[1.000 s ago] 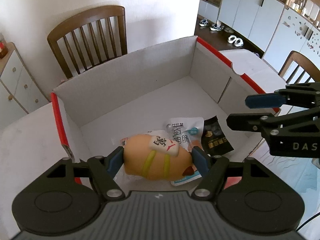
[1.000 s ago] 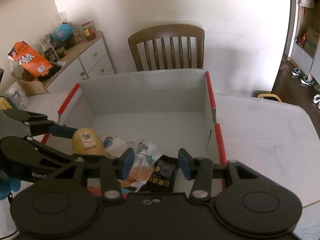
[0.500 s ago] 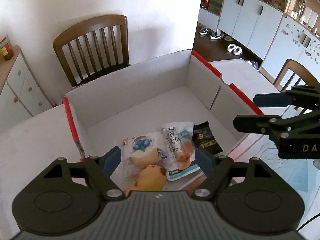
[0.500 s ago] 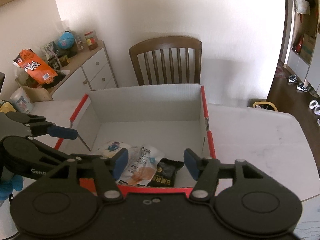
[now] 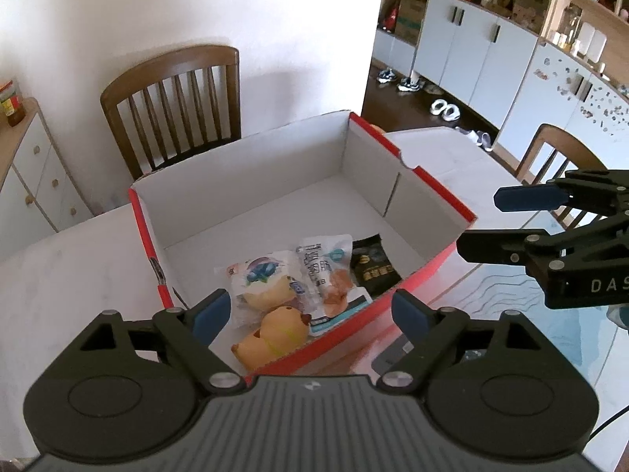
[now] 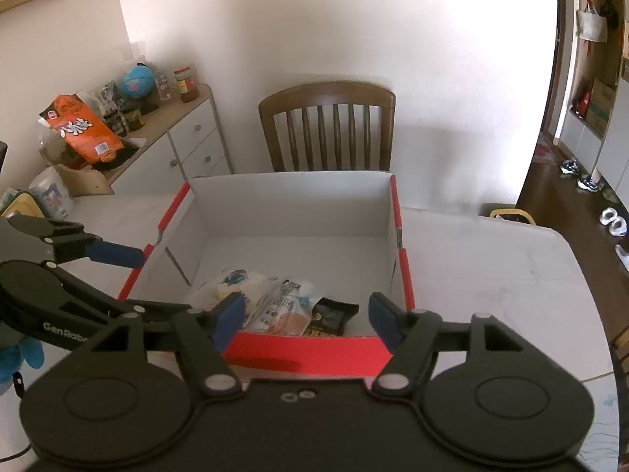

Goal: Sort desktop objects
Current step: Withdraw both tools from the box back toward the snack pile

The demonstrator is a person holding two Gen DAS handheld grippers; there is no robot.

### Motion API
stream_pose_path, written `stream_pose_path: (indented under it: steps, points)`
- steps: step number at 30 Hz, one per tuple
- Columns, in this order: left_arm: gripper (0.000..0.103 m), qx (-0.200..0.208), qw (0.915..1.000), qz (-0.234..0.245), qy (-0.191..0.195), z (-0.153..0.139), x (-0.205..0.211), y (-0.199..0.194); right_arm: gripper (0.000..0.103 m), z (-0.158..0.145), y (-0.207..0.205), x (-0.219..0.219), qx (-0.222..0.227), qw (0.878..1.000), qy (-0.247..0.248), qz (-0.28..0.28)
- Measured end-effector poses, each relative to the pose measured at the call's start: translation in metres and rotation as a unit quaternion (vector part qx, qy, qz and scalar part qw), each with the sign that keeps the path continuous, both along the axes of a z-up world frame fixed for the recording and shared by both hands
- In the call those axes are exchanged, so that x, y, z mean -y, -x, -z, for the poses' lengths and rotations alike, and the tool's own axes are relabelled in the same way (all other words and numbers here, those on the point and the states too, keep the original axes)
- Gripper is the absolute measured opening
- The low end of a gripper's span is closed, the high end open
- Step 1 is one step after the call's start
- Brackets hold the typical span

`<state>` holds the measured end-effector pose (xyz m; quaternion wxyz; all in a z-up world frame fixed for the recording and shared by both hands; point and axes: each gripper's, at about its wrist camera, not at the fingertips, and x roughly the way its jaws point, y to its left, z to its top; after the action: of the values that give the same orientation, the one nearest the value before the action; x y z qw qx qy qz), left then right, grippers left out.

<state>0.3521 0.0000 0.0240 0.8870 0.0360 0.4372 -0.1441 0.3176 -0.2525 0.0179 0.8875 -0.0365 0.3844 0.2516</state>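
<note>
Now both grippers hang above the box (image 5: 409, 181) – left gripper (image 5: 310, 310) and right gripper (image 6: 306, 314) jaws opening, nothing between them – while the yellow toy (image 5: 275, 334) lies inside, lower centre of frame.

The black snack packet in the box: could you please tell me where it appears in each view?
Left wrist view: black snack packet lies right of centre, beside the white pouch.
Right wrist view: it sits low at centre, just behind the box's near red wall.
Shared landmark: the wooden chair.
</note>
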Motion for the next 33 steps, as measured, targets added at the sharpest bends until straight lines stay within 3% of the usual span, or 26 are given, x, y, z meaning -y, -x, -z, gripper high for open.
stream_pose_path:
  steps: [1, 3, 7, 33]
  points:
    - [0.09, 0.002, 1.0, 0.0, 0.003, -0.001, -0.001, 0.003, 0.071, -0.001, 0.003, 0.001, 0.001, 1.0, 0.0, 0.001]
    - [0.103, 0.006, 1.0, -0.001, 0.005, -0.004, -0.001, 0.007, 0.072, -0.003, 0.009, 0.003, 0.004, 1.0, -0.002, 0.002]
    - [0.103, 0.015, 0.9998, -0.003, 0.008, -0.009, -0.003, 0.018, 0.079, -0.008, 0.019, 0.007, 0.009, 1.0, -0.01, 0.005]
    - [0.103, 0.042, 0.998, 0.018, 0.043, -0.027, -0.02, 0.101, 0.08, -0.023, 0.103, 0.019, 0.028, 1.0, -0.008, 0.007]
